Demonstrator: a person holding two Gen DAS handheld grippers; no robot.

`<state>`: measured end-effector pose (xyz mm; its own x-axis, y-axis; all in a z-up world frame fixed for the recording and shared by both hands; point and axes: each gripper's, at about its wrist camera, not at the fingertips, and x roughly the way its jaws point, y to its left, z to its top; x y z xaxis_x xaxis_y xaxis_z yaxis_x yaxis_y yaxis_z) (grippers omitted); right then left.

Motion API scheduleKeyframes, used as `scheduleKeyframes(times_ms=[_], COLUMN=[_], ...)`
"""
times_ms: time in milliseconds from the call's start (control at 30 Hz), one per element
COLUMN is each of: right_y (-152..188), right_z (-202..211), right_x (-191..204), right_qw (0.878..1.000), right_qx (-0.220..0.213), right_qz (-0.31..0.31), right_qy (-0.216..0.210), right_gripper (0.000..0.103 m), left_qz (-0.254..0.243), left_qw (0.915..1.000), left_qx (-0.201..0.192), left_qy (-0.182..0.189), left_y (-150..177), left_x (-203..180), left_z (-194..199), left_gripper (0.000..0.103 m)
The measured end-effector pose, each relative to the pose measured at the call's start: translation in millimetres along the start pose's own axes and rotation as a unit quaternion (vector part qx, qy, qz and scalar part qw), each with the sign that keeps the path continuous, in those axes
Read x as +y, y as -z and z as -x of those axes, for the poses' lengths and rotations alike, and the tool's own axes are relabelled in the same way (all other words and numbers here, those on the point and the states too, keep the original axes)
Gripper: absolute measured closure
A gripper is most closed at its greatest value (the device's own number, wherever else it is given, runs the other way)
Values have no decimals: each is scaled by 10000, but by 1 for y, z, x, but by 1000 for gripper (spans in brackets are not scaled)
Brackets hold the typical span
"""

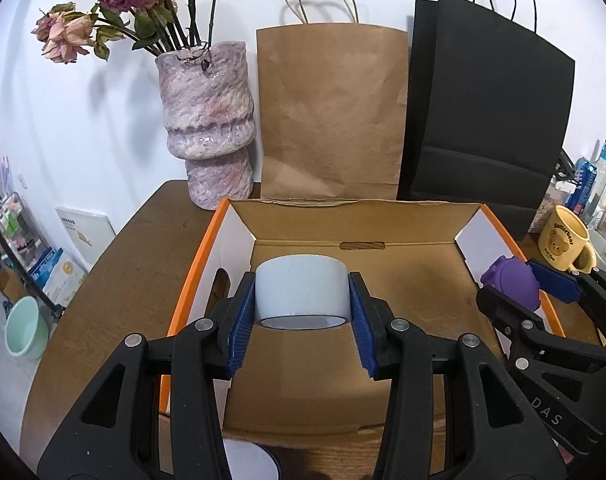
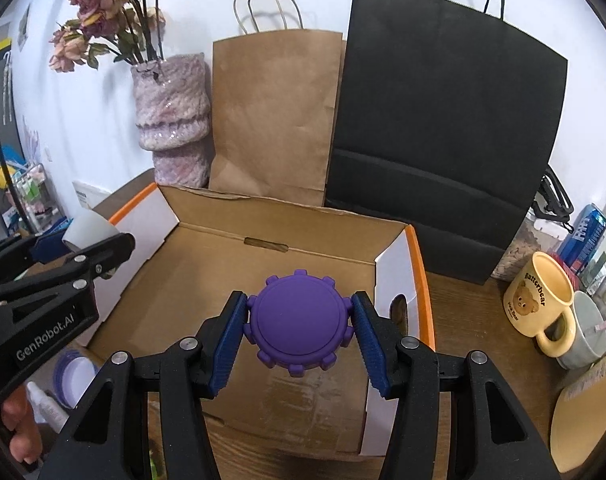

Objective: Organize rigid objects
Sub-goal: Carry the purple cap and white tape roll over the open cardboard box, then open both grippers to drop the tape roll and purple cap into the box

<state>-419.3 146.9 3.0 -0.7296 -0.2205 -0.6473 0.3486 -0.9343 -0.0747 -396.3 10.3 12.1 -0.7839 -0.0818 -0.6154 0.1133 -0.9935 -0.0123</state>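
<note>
Left wrist view: left gripper (image 1: 301, 312) clamped on a pale grey-blue roll of tape (image 1: 301, 290), pads pressed against its two flat ends, roll axis lying crosswise between the jaws. Held above the left half of the open orange-edged cardboard box (image 1: 403, 300), brown floor bare directly below. Judged next: straight down, then release.

Right wrist view: right gripper (image 2: 299, 326) gripping a round purple knobbed rubber lid (image 2: 298, 322) by its rim, flat face toward the camera. Poised over the box's right half, just inside the near right wall. Left gripper alongside at far left, well apart.
</note>
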Motion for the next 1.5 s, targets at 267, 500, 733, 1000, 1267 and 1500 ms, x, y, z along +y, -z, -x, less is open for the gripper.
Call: scheduleKeyframes(times_ms=[267, 500, 733, 1000, 1267, 1500], right_y=[4, 5, 5, 6, 6, 5], right_z=[-17, -20, -23, -23, -20, -14], right_x=[-6, -10, -17, -18, -19, -18], right_qw=[9998, 9997, 9993, 9993, 9995, 9996], right_qx=[185, 218, 282, 286, 245, 181], right_qz=[-48, -108, -224, -225, -219, -201], right_qy=[-46, -44, 15, 0, -12, -21], right_gripper=[45, 44, 9, 9, 9, 9], left_qz=[-99, -175, -79, -36, 17, 51], left_qw=[9998, 9997, 9995, 9993, 9993, 9993], left_qx=[136, 53, -141, -121, -152, -208], left_qy=[-70, -135, -281, -340, -331, -293], left_y=[3, 5, 2, 2, 2, 2], left_x=[-1, -2, 4, 5, 6, 8], left_z=[-19, -17, -11, -11, -7, 0], left_gripper=[63, 59, 0, 0, 0, 0])
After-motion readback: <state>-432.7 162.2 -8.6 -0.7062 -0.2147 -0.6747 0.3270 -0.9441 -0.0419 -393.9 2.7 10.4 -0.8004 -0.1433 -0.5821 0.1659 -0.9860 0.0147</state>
